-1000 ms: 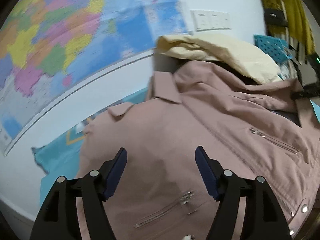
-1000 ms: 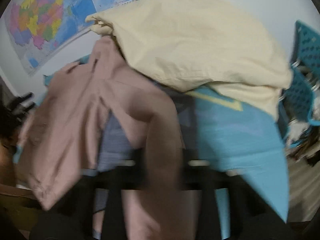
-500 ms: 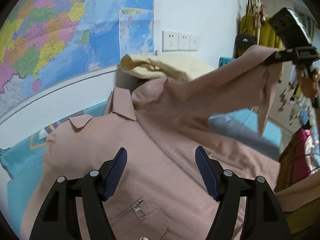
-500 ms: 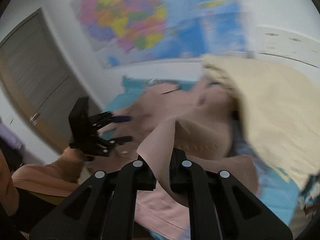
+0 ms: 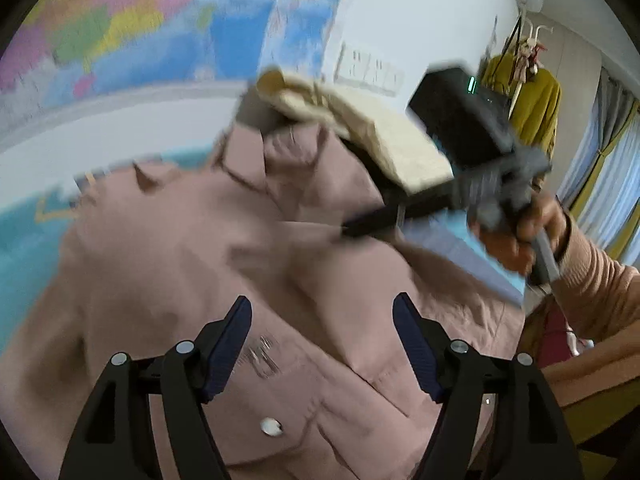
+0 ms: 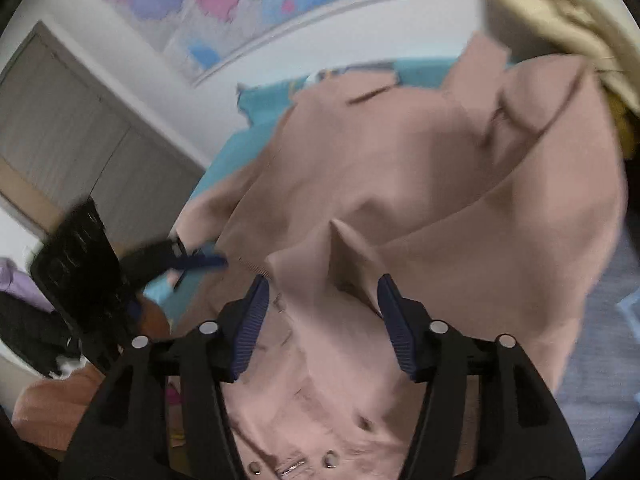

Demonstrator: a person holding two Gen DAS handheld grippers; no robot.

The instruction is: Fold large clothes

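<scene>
Dusty-pink cotton is filling both views: the jacket [image 5: 208,264] is lying spread on the teal bedsheet [image 5: 24,240], collar toward the wall map [image 5: 120,20]. You are holding your left tongs [image 5: 322,340] released above the front panel, near its zip pocket, gripping nothing. Your right tongs [image 6: 322,312] are also spread wide, with a folded-over sleeve peaking between the fingers without being pinched. A cream garment [image 5: 360,128] is sitting just beyond the collar, touching it. Bare sheet is showing past the left shoulder. Your right hand [image 5: 512,236] is angling its tool down toward the jacket's middle.
</scene>
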